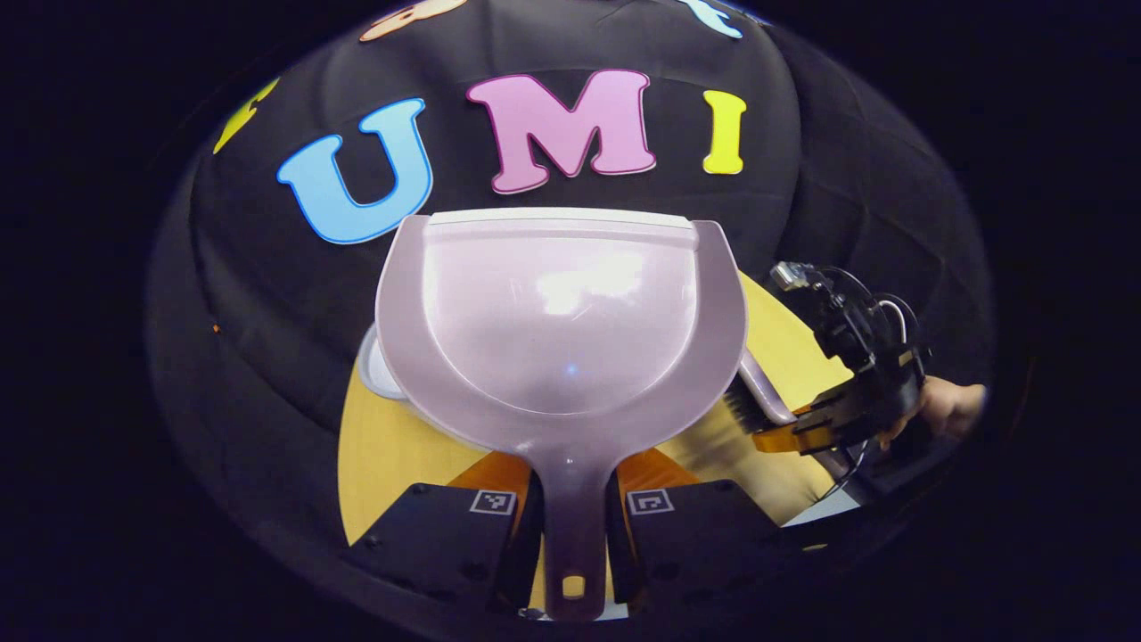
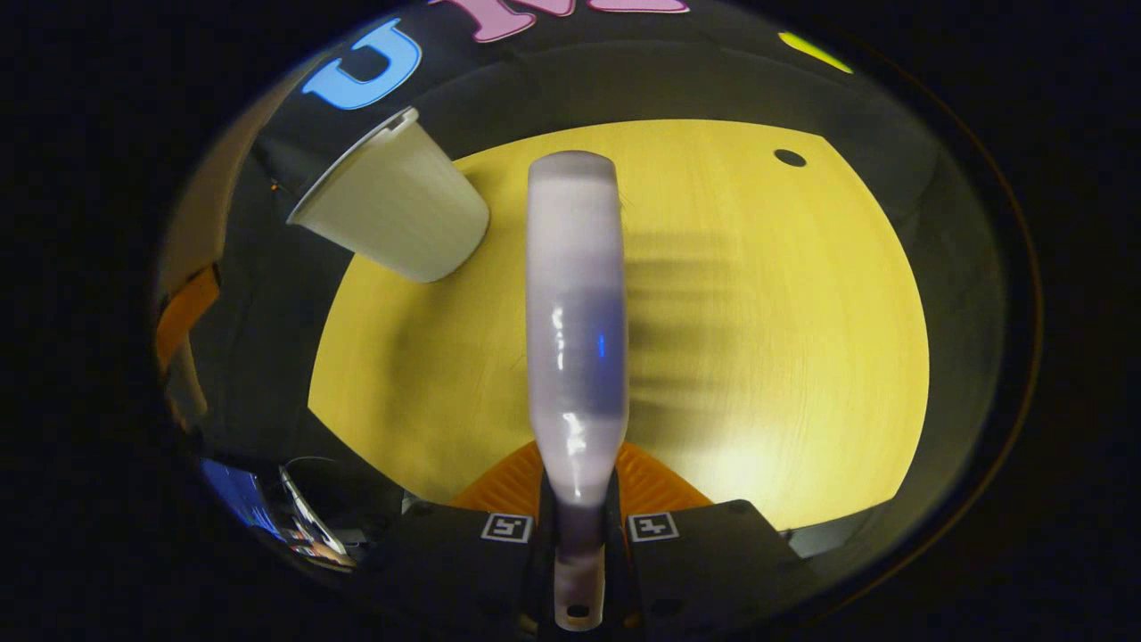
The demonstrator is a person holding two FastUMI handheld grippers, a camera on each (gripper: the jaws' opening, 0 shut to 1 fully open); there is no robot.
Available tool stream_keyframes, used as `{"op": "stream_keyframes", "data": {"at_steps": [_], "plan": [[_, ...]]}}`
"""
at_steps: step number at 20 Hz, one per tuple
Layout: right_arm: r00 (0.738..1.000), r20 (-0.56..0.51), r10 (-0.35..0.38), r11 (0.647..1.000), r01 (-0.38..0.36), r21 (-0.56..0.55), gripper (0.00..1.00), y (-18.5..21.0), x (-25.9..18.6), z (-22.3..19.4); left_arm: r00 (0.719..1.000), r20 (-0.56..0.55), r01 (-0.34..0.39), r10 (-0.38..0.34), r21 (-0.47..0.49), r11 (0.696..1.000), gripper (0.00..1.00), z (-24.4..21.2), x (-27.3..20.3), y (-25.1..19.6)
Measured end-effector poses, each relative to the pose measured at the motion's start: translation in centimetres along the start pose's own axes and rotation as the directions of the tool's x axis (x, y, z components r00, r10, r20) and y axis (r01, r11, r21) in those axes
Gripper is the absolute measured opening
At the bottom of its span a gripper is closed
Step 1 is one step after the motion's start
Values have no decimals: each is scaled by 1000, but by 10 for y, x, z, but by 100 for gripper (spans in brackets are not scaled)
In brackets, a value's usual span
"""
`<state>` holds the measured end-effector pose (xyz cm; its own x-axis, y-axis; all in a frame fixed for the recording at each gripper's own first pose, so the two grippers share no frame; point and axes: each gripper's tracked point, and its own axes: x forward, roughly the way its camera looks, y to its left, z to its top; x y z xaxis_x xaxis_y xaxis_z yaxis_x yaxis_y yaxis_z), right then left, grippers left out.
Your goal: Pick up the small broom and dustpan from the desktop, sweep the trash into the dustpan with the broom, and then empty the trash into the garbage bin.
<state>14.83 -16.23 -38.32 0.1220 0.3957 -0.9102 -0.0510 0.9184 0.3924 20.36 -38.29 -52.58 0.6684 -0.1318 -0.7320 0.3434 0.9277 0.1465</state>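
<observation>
Both tools are lifted off the yellow desktop [image 2: 758, 294]. The left gripper [image 1: 570, 526] pinches the pink dustpan [image 1: 557, 312] by its handle (light, stiff, glossy plastic, likely slippery); the right gripper [image 2: 579, 544] clamps the broom [image 2: 575, 321] handle. White garbage bin [image 2: 392, 209] stands near the desktop's edge.

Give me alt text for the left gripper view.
The left gripper is shut on the handle of a pale pink dustpan held above a wooden table. To the side, the right gripper holds the small broom.
</observation>
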Motion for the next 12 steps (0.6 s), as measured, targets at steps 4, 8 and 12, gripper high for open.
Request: {"op": "stream_keyframes", "data": {"at_steps": [4, 8, 12], "plan": [[995, -69, -76, 997, 76, 8, 25, -32, 11, -34, 993, -70, 88, -98, -129, 988, 29, -46, 32, -52], [981, -119, -155, 987, 160, 26, 25, -58, 35, -45, 973, -215, 18, -79, -273, 962, 29, -103, 76, -69], [961, -164, -223, 975, 219, -44, 25, -61, 56, -47, 930, -353, -13, -98, -300, 954, 29, -132, 96, -77]]}}
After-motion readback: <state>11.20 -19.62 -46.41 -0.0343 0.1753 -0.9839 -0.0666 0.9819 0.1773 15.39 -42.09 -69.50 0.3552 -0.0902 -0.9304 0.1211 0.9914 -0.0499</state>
